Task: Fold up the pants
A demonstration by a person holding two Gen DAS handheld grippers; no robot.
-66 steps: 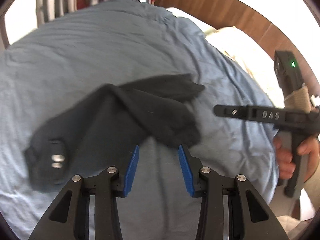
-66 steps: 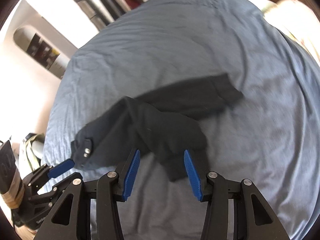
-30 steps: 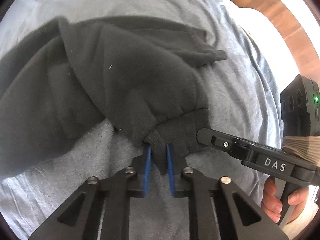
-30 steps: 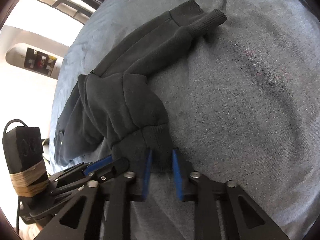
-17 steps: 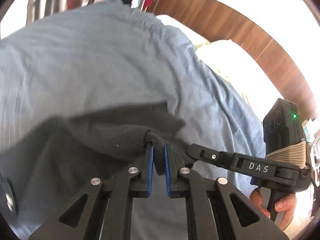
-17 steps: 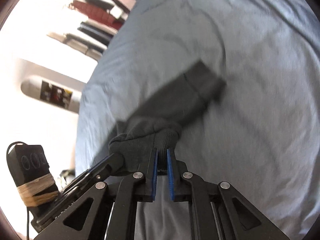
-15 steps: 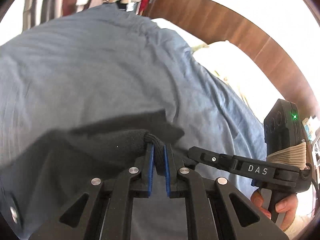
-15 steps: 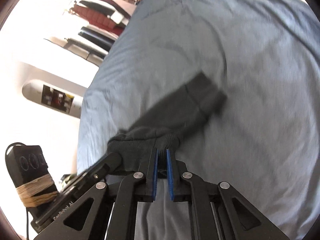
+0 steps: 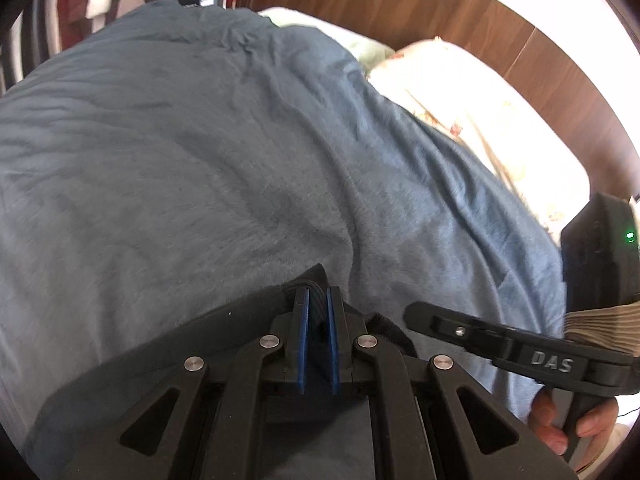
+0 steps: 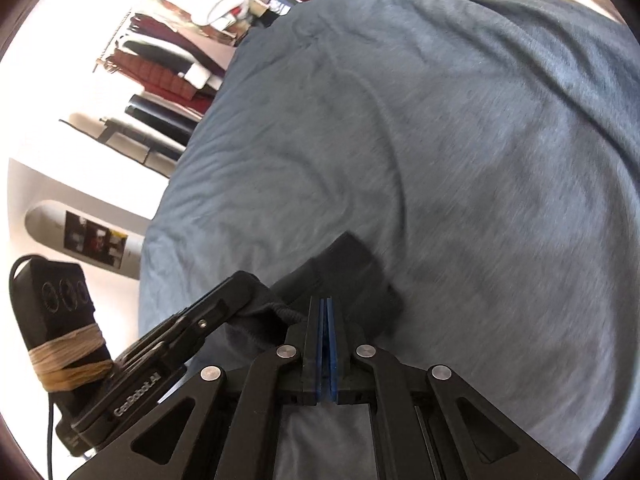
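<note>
The dark grey pants hang lifted above the blue bedspread. My left gripper is shut on a ribbed cuff of the pants. My right gripper is shut on the same dark fabric, its blue pads nearly touching. The two grippers are side by side: the right one shows at the right of the left wrist view, the left one at the left of the right wrist view. Most of the pants hang hidden below the grippers.
The blue bedspread covers the bed. A wooden headboard and pale pillows lie at the far right. Stacked clothes and shelves stand beyond the bed's far left side.
Both grippers have risen higher with the cuff. The pants have dropped lower in both views, so more bare bedspread shows.
</note>
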